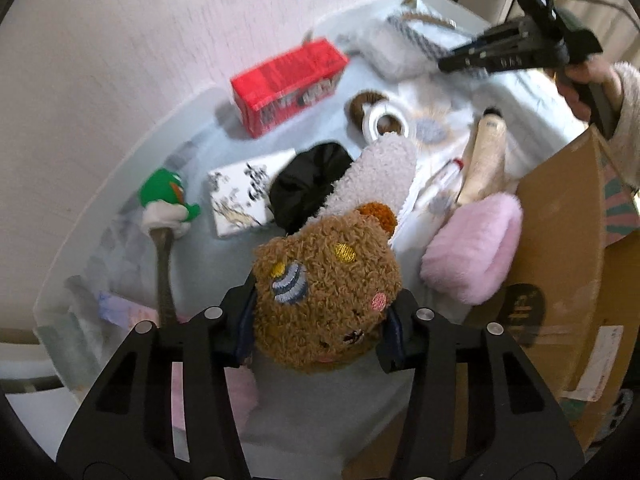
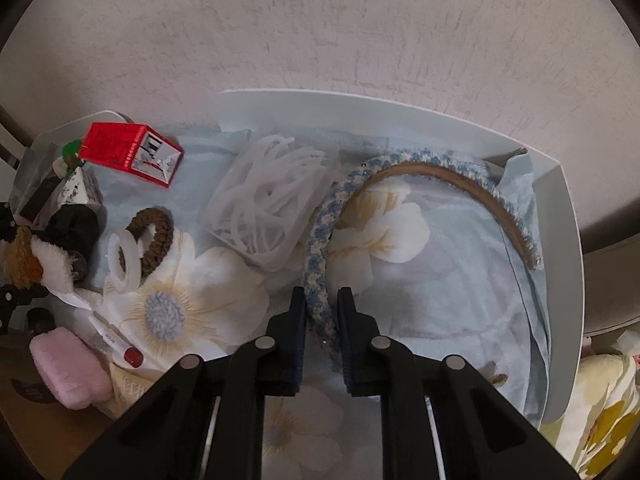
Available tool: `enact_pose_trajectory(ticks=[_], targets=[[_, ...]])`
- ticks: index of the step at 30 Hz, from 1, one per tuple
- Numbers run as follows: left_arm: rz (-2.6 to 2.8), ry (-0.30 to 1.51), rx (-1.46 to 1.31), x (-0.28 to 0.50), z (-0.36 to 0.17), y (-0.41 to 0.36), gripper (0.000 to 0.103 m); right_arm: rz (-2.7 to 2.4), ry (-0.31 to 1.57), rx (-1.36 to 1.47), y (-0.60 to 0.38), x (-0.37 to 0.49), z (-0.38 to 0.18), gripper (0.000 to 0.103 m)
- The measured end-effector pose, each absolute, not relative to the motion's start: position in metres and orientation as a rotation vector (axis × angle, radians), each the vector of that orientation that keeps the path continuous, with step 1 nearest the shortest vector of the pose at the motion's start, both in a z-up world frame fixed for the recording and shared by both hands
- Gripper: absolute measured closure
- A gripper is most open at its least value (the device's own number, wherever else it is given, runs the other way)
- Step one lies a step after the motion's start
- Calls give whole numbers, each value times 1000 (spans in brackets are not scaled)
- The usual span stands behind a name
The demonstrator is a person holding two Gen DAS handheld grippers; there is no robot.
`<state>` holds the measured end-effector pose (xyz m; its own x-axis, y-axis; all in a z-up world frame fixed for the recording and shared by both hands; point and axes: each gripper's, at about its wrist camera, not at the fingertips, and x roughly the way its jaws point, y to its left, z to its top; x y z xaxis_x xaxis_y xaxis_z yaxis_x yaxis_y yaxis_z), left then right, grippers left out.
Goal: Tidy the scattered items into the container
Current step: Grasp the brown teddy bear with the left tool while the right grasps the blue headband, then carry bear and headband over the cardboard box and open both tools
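The left gripper (image 1: 320, 324) has its two black jaws clamped on a brown fluffy plush toy with embroidered spots (image 1: 326, 296), one pad on each side of it. Close behind the toy lie a grey-white fleece sock (image 1: 380, 168) and a black fabric bundle (image 1: 304, 184); a pink fluffy pouch (image 1: 476, 248) lies just to the right, touching the brown cardboard box (image 1: 560, 260). Further back are a red carton (image 1: 288, 84), a small white patterned box (image 1: 240, 196), a green toy figure (image 1: 168, 196) and a cream tube (image 1: 484, 156).

The right gripper (image 2: 322, 312) is closed on one end of a blue and cream braided headband (image 2: 320, 232), which lies curved on the floral cloth (image 2: 200, 300) inside the white tray (image 2: 564, 240). A clear packet of white strips (image 2: 272, 204) lies just beside the headband, on its left. Near it are a brown hair tie (image 2: 156, 236) and a white ring (image 2: 124, 260) overlapping it.
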<state>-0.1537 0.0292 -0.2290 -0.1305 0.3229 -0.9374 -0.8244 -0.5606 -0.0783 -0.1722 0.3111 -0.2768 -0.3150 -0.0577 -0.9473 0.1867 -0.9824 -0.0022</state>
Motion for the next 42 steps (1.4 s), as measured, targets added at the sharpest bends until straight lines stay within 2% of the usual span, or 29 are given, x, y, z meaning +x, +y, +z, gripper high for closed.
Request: enact_pose_trajectory(ticks=[5, 10, 13, 18, 23, 26, 30, 33, 36, 42], targets=[[1819, 529, -1308, -171, -213, 15, 56, -2440, 148, 1719, 313, -166, -273, 89], [1868, 526, -1310, -170, -225, 30, 56, -2465, 124, 1699, 315, -161, -271, 89], [1916, 506, -1296, -167, -206, 28, 56, -2502, 101, 1646, 316, -154, -256, 91], [2032, 408, -1258, -155, -157, 16, 56, -2564, 31, 1512, 322, -144, -197, 91], [2160, 354, -1198, -116, -96, -2, 56, -2617, 89, 1334, 293, -114, -105, 91], [2226, 314, -1178, -83, -67, -15, 56, -2603, 160, 1211, 282, -76, -55, 91], [2268, 292, -1189, -41, -49, -29, 56, -2543, 329, 1050, 245, -13, -22, 91], [2279, 251, -1240, -9, -55, -33, 56, -2466, 461, 914, 218, 39, -17, 91], [2281, 175, -1322, 15, -75, -32, 56, -2336, 618, 858, 190, 79, -35, 91], [2252, 240, -1447, 51, -122, -25, 56, -2127, 643, 967, 174, 94, -82, 91]])
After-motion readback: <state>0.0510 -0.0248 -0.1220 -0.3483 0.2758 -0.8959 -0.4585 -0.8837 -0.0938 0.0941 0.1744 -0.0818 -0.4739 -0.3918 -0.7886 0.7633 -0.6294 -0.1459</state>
